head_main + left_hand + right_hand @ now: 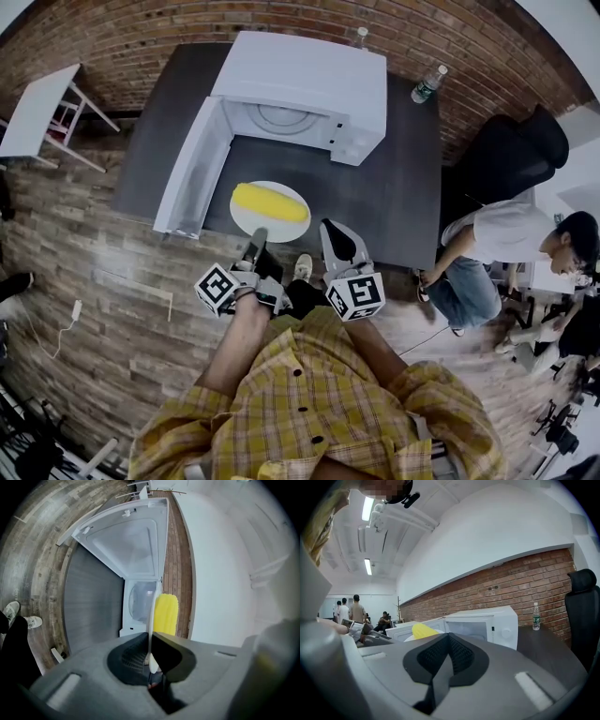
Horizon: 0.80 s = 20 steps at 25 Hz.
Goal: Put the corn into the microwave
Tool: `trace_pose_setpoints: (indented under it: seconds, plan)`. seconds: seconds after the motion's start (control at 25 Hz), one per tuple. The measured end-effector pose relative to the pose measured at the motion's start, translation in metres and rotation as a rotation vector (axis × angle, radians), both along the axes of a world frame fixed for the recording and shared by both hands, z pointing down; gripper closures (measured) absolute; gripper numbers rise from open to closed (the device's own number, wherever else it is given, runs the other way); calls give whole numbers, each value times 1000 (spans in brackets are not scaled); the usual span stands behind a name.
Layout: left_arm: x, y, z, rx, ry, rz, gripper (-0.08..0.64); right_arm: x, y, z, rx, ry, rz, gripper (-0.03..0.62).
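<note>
A yellow cob of corn (270,202) lies on its side across a round white plate (246,223), just ahead of the left gripper (255,241), whose jaws pinch the plate's near rim. The right gripper (334,234), jaws together on nothing, sits just beside the plate's right edge. Beyond both tongs, the white microwave (314,89) stands on a dark table (403,178), its door (190,169) swung wide to the left and its cavity facing them.

Before the microwave (487,620), the right gripper (449,637) hides the lower part of the corn (423,630) and most of its plate (408,638), and the label on the bottle (536,616) beside the microwave is unreadably small.
</note>
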<state>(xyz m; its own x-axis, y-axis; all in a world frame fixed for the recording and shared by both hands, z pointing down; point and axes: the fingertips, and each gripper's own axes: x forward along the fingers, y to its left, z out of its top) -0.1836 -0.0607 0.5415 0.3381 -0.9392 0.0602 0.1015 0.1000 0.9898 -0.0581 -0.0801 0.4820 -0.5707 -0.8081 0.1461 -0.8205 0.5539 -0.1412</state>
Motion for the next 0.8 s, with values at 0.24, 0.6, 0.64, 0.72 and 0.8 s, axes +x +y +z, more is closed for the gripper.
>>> trace_pose_setpoints:
  seconds: [0.24, 0.6, 0.64, 0.72, 0.8]
  plan:
    - [-1, -28, 5, -7, -32, -9, 543, 1, -26, 6, 2, 13, -18, 588]
    - [1, -70, 12, -21, -50, -25, 543, 10, -68, 11, 0, -10, -8, 589]
    - [0, -74, 14, -24, -54, -27, 541, 10, -72, 12, 0, -13, -9, 589]
    - [0, -81, 19, -31, -70, -26, 542, 10, -79, 13, 0, -16, -13, 589]
    - [0, -88, 25, -48, -77, -22, 541, 10, -85, 14, -3, -15, -16, 589]
